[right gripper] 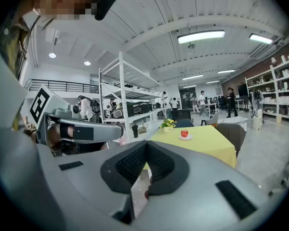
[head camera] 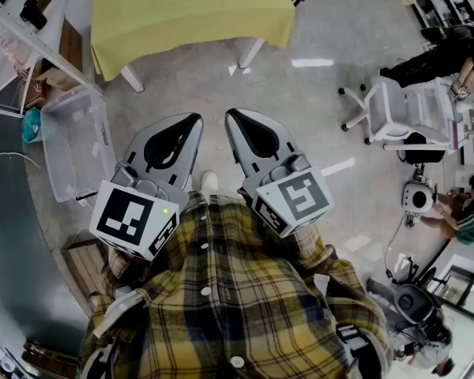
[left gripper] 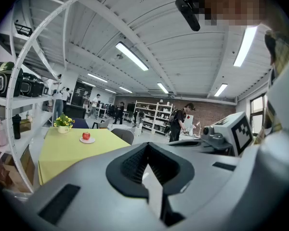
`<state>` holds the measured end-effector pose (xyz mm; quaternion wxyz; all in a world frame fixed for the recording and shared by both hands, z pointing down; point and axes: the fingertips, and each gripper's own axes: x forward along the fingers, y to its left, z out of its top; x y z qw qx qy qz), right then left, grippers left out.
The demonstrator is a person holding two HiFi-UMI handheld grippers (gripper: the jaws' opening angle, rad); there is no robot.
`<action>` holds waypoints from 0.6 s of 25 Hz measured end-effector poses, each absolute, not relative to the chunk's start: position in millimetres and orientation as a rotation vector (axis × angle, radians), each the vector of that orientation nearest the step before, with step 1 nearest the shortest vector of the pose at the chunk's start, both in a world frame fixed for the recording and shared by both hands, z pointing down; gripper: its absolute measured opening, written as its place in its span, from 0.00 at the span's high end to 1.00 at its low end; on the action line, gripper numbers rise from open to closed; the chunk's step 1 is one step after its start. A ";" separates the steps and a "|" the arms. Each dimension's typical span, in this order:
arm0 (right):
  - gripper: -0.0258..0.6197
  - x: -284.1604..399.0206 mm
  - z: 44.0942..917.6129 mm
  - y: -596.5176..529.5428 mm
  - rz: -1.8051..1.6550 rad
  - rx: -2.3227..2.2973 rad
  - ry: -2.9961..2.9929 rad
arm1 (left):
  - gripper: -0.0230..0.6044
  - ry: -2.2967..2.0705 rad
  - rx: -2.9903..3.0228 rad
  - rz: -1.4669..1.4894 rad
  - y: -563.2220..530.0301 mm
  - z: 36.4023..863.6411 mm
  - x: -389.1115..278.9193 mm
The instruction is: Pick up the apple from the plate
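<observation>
Carrying nothing: the left claw (left gripper: 147,146) has its jaws closed tip to tip, and only pale floor shows through the gap below the ribbed pads. The right claw (right gripper: 145,146) reads the same, with jaws together and nothing between them. In the head view the two sit side by side just in front of the person's plaid shirt (head camera: 237,290). Their noses aim toward the counter (head camera: 189,14) and their marker cubes face the body. Judgement: this is a carry posture for the walk-up, not a grasp posture. The jaws will need opening before any pick.

Task object: the apple (left gripper: 86,135), red, sits on a small white plate (left gripper: 92,141) on the counter's yellow-green cloth. It is well apart from both claws, with open floor between. The right gripper view agrees: apple on plate. A pot of yellow flowers (left gripper: 63,124) stands near the plate, farther back. I judge it an obstacle only for a reach from that side. The head view catches just an edge of the plate at the top of frame, and the apple is outside it.

Surroundings: a clear plastic bin (head camera: 71,140) lies on the floor to the left, and a white office chair (head camera: 395,109) stands well off to the right. Neither blocks the straight line to the counter.

Status, judged: approach stage, apple untouched. Nothing yet shows which claw will take it.
</observation>
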<state>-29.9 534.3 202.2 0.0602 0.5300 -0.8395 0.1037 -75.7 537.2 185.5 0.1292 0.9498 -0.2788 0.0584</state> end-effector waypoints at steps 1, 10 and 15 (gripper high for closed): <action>0.96 -29.1 202.2 534.4 0.315 1.601 -2.543 | 0.95 -0.815 2.762 0.170 537.2 185.2 -74.4; 0.96 -14.9 203.5 544.0 0.319 1.590 -2.555 | 0.95 -0.803 2.759 0.168 547.5 188.9 -57.2; 0.96 -8.6 208.7 551.1 0.337 1.564 -2.585 | 0.95 -0.835 2.751 0.168 554.4 192.5 -52.6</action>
